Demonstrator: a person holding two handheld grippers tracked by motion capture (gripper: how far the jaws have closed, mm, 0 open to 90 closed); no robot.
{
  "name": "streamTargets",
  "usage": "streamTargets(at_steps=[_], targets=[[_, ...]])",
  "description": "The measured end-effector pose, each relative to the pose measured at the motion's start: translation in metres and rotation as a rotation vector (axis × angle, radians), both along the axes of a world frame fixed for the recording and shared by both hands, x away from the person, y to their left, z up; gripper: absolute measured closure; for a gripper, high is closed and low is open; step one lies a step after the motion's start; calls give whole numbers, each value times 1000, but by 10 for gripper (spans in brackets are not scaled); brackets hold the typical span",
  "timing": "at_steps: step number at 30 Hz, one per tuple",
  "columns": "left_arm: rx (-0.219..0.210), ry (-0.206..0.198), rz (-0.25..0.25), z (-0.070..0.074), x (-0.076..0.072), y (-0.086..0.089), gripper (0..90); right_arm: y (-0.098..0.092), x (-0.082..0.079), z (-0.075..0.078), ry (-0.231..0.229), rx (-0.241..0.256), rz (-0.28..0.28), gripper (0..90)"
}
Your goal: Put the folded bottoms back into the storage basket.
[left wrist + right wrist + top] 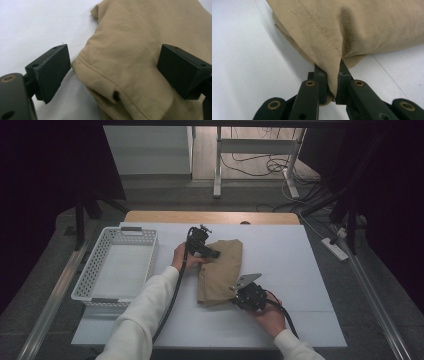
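Note:
A folded tan garment point(220, 270) lies in the middle of the white table point(300, 270). My left gripper point(216, 253) hovers over its far left part, jaws wide open, with the cloth's hemmed edge point(120, 72) lying between the two fingers point(50, 70). My right gripper point(239, 292) is at the garment's near right corner, shut on a pinched fold of the tan cloth point(332, 77). The fabric point(362, 25) rises from the jaws and bulges above them.
A white perforated basket point(117, 265) stands at the left of the table, with nothing in it. A wooden edge point(210, 216) runs along the table's far side. Cables and a frame lie on the floor beyond.

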State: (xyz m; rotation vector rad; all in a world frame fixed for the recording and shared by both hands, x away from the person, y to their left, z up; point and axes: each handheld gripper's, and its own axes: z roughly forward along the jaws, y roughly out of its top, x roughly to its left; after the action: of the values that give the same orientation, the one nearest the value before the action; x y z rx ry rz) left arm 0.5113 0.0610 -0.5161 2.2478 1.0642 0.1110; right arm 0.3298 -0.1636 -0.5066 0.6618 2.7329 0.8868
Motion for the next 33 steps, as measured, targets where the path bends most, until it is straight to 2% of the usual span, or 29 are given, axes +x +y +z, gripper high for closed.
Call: streamTargets(at_steps=[8,14,22,24,27,30,33], targets=[[9,14,-14,-3,5,-4,94,0,0,0,2,-5,0,826],[-13,33,-38,-9,8,-6,122,1,0,-1,0,-7,-2,826],[-28,36,-45,-10,7,-5,133,1,0,-1,-2,-8,1,826],[-40,40,-65,-9,7,-3,187,1,0,-1,-2,-7,0,826],[-75,66,-111,-8,5,-3,382,1,0,-1,-2,-9,0,826],[-77,76,-135,-7,4,-6,529,1,0,-1,-2,-9,1,826],[-64,59,-157,-5,2,-8,638,1,0,-1,-2,-8,1,826]])
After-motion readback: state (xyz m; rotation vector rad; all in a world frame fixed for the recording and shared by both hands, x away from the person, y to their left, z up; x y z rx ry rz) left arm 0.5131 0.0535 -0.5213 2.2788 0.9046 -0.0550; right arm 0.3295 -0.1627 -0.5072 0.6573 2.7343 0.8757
